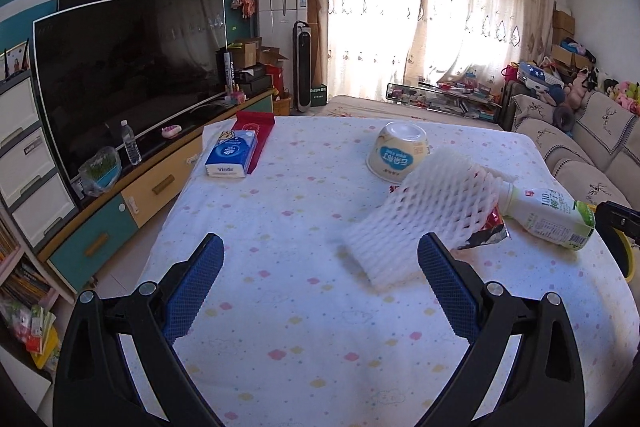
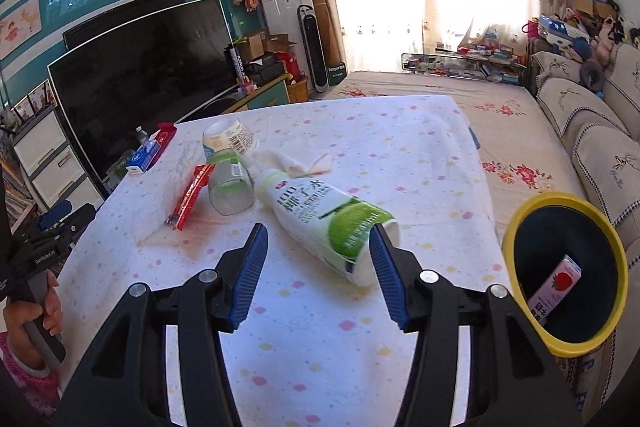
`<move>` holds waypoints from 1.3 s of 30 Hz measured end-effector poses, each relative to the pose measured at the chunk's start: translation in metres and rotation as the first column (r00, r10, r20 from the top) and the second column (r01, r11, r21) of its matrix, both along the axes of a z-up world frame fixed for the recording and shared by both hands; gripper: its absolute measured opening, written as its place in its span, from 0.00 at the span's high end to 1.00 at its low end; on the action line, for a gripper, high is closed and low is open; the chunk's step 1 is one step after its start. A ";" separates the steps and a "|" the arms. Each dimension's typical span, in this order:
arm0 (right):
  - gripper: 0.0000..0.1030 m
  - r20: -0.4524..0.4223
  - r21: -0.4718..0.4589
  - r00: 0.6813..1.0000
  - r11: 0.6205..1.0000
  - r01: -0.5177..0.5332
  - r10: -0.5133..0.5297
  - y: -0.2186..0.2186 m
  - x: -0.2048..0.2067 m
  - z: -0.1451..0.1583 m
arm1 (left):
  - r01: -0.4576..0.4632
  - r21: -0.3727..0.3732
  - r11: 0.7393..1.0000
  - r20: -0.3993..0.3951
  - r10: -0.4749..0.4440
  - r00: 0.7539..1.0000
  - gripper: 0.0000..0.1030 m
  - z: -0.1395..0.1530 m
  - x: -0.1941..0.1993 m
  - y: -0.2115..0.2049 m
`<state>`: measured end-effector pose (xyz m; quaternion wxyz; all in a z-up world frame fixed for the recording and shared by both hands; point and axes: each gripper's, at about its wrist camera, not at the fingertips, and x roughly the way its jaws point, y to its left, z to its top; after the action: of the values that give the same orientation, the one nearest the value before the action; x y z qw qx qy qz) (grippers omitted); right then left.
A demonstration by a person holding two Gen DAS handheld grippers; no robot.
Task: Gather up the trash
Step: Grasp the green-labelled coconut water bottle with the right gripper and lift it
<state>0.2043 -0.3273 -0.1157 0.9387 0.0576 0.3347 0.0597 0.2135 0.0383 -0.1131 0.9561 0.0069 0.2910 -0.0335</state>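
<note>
A: Trash so far?
B: One down, by the look of it: a small strawberry carton [image 2: 554,287] lying inside the yellow-rimmed bin [image 2: 520,227], low and to the right of the right gripper [image 2: 318,269].

A: And left to collect?
B: Most of it, still out on the counter [image 2: 360,347]. Coconut-water bottle [image 2: 320,211] lying on its side, its base just ahead of the right gripper, close to the right pad but apparently not pressed. Past it and to the left: a clear plastic cup [image 2: 230,187] on its side, a red wrapper [image 2: 190,195], a crumpled tissue [image 2: 296,161], a white tub [image 2: 228,139] farther off.

A: From the other side?
B: White foam net sleeve [image 1: 424,219] ahead and right of the left gripper [image 1: 320,267], resting partly over the bottle neck and a torn snack packet [image 1: 486,233]. Upturned paper bowl [image 1: 400,153] beyond that.

A: Gripper states?
B: Left spread wide, nothing between the pads. Right about half open, gripping nothing.

A: Tissue pack [image 1: 230,155] and red box [image 1: 256,131], far left?
B: Hard to call trash; probably staying.

A: Verdict?
B: Early going. Bottle likely next for the right.
</note>
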 end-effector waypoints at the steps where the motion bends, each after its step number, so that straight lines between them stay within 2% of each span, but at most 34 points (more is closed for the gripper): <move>1: 0.51 -0.004 -0.030 1.000 1.000 -0.001 0.001 0.004 0.005 0.000 | 0.000 -0.005 1.000 -0.006 0.000 1.000 0.07 -0.003 0.000 0.003; 3: 0.50 0.006 -0.093 1.000 0.996 0.003 -0.002 0.008 0.014 0.001 | 0.000 -0.015 1.000 -0.011 0.000 1.000 0.07 -0.007 -0.002 0.006; 5: 0.32 0.011 -0.146 0.999 0.989 -0.029 0.031 0.006 0.023 0.000 | 0.010 -0.030 1.000 -0.014 -0.010 1.000 0.07 -0.008 0.000 0.004; 7: 0.30 -0.007 -0.179 0.998 0.982 -0.060 0.059 0.001 0.032 -0.005 | 0.019 -0.034 0.999 -0.008 -0.020 1.000 0.07 -0.010 0.000 0.003; 12: 0.29 -0.074 -0.143 0.993 0.985 -0.101 0.092 -0.018 0.045 -0.024 | 0.039 -0.056 0.998 -0.012 -0.039 0.999 0.07 -0.011 0.006 0.001; 16: 0.28 -0.118 -0.072 0.985 0.988 -0.136 0.127 -0.020 0.050 -0.039 | 0.037 -0.068 0.997 -0.028 -0.039 0.999 0.07 -0.014 0.009 0.002; 22: 0.28 -0.140 -0.008 0.967 0.977 -0.215 0.211 0.007 0.039 -0.041 | 0.035 -0.076 0.997 -0.040 -0.038 0.998 0.07 -0.016 0.012 -0.001; 27: 0.28 -0.145 -0.014 0.959 0.969 -0.248 0.243 0.036 0.036 -0.044 | 0.037 -0.072 0.997 -0.034 -0.039 0.999 0.07 -0.017 0.013 -0.002; 31: 0.29 -0.145 -0.011 0.974 0.984 -0.179 0.176 0.042 0.033 -0.049 | 0.036 -0.074 0.997 -0.041 -0.039 0.998 0.07 -0.018 0.013 -0.003; 34: 0.37 -0.168 -0.009 0.981 0.995 -0.096 0.093 0.036 0.036 -0.053 | 0.036 -0.078 0.996 -0.043 -0.040 0.998 0.07 -0.019 0.013 -0.002; 36: 0.38 -0.165 -0.003 0.985 0.998 -0.055 0.054 0.030 0.034 -0.053 | 0.035 -0.081 0.996 -0.045 -0.039 0.998 0.07 -0.019 0.014 -0.002; 39: 0.38 -0.194 0.011 0.980 0.999 -0.046 0.047 0.026 0.029 -0.057 | 0.035 -0.081 0.996 -0.051 -0.039 0.998 0.07 -0.021 0.015 -0.003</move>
<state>0.2335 -0.3016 -0.1726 0.8996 0.0585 0.4259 0.0767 0.2280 0.0352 -0.1339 0.9469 -0.0269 0.3141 -0.0630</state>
